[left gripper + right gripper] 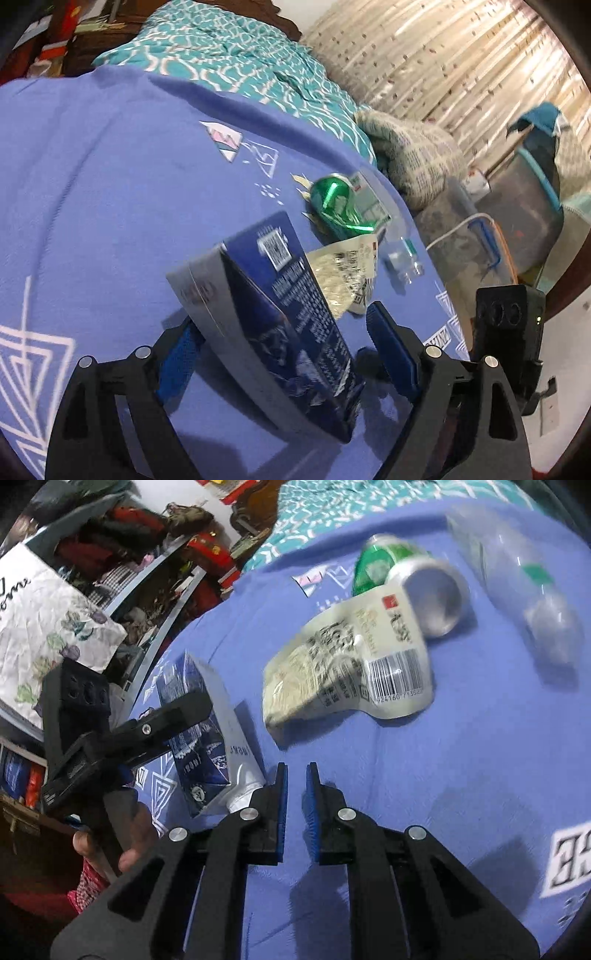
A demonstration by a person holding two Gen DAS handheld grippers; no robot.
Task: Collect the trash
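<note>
One carton, one can, one wrapper, one bottle (all ahead). Left gripper gapes wide around the carton; right gripper is narrow, empty.

Blue bedsheet — teal quilt, cluttered shelves.

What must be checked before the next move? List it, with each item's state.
1. Left tongs straddle the blue carton: ok, jaws wide with the carton between them.
2. Firm grip on the carton: not ok, one pad stands clear of it.
3. Right tongs free: ok, nearly closed with nothing between them.
4. Other trash reachable: ok, the green can, wrapper and clear bottle lie on the blue sheet.
5. Somewhere to drop the trash: cannot tell in either view.
</note>
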